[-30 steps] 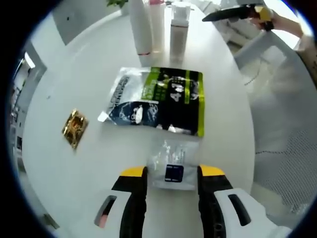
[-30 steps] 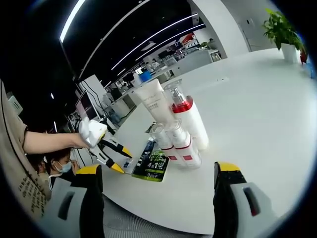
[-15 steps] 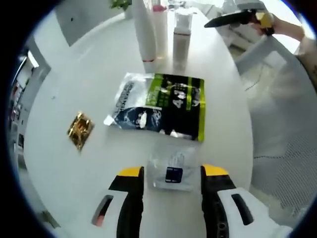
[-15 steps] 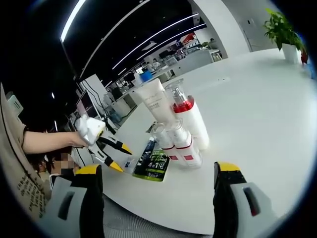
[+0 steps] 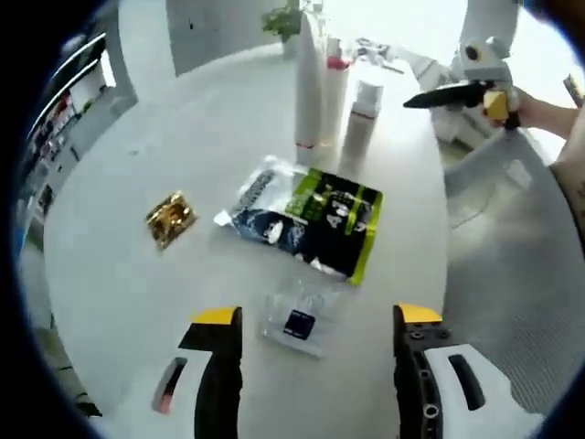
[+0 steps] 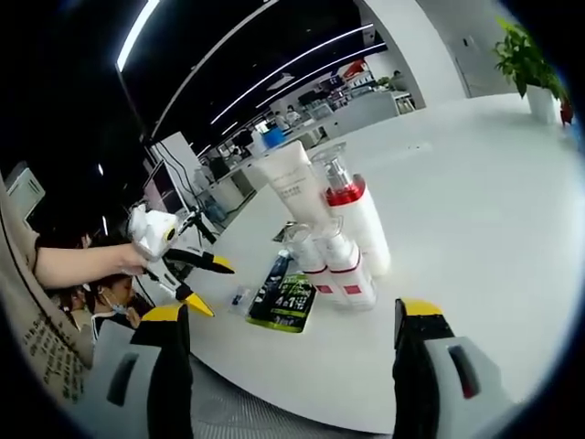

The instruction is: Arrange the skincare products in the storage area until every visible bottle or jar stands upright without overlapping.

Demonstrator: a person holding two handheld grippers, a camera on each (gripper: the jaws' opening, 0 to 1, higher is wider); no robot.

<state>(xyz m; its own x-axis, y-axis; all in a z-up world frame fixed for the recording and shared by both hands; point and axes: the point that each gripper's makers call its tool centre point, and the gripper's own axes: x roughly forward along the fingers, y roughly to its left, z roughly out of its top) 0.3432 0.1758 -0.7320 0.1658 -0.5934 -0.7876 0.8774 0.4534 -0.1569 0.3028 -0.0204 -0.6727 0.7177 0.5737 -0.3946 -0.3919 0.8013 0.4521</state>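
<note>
Several skincare bottles stand upright in a tight group on the white table (image 5: 119,274): a tall white tube (image 6: 291,183), a pump bottle with a red band (image 6: 355,218) and two small bottles (image 6: 311,265) (image 6: 348,271). In the left gripper view the same group (image 5: 322,90) stands at the far side. A green and black pouch (image 5: 311,218) lies flat in front of it. A small clear sachet with a blue label (image 5: 297,322) lies between my left gripper's (image 5: 318,315) wide-open jaws, untouched. My right gripper (image 6: 291,311) is open and holds nothing, short of the bottles.
A gold sachet (image 5: 171,218) lies to the left of the pouch. A potted plant (image 6: 530,55) stands at the table's far end. A mesh chair (image 5: 512,265) sits off the table's right edge. A person's hand (image 6: 87,261) holds the left gripper (image 6: 192,279).
My left gripper has lifted back from the clear sachet and its jaws have spread wider. The right gripper has barely moved.
</note>
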